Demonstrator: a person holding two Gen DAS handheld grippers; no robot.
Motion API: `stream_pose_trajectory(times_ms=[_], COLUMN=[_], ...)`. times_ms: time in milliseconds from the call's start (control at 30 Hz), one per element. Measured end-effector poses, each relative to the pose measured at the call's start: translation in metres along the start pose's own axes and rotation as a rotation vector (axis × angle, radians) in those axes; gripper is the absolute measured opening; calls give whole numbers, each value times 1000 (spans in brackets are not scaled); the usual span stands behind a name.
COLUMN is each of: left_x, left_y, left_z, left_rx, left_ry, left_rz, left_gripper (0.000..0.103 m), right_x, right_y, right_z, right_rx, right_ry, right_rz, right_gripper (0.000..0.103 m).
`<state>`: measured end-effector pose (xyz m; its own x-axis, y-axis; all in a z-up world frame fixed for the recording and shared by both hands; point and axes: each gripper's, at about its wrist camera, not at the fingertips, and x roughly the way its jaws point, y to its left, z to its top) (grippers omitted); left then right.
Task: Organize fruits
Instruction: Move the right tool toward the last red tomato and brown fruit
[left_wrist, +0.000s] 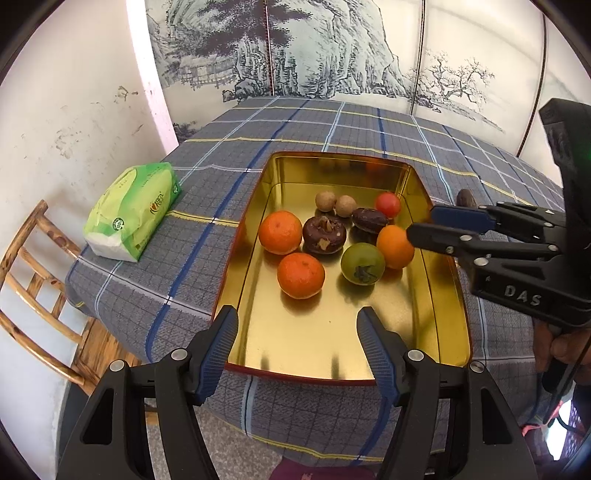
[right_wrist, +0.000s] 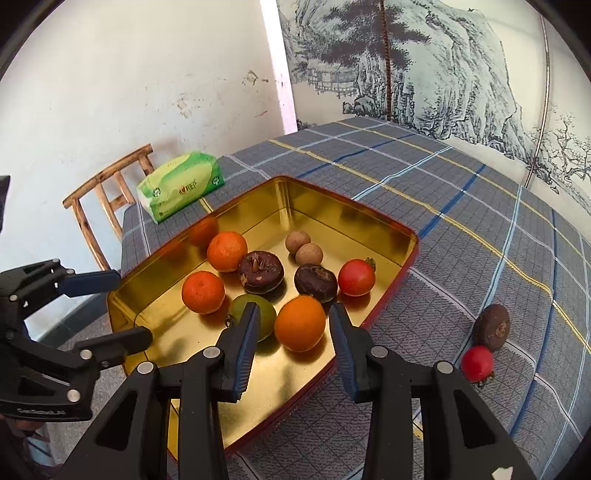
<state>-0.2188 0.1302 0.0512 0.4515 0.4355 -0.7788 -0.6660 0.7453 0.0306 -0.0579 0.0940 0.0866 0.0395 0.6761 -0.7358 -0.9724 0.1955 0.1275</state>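
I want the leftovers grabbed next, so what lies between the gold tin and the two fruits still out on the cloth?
Nothing: in the right wrist view only bare plaid tablecloth separates the gold tin from the brown fruit and red tomato.

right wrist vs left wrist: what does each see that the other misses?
Right wrist only: a red fruit and a whole brown fruit lying on the tablecloth outside the tin.
Left wrist only: just the tip of that brown fruit above the right gripper, plus the hand holding it.
Both: the gold tin, its nine fruits, the tissue pack, the chair and the painted wall.
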Motion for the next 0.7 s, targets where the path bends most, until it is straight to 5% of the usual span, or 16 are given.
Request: stream_pose_trajectory(times_ms=[700], left_x=[3], left_y=[-16], left_z=[1], left_rx=[29], left_ry=[13], left_rz=[-30], left_gripper=[69], right_x=[-26], right_y=[-100], right_z=[-46], right_rx=[279], right_ry=[-4], right_rz=[-97], right_gripper=[41])
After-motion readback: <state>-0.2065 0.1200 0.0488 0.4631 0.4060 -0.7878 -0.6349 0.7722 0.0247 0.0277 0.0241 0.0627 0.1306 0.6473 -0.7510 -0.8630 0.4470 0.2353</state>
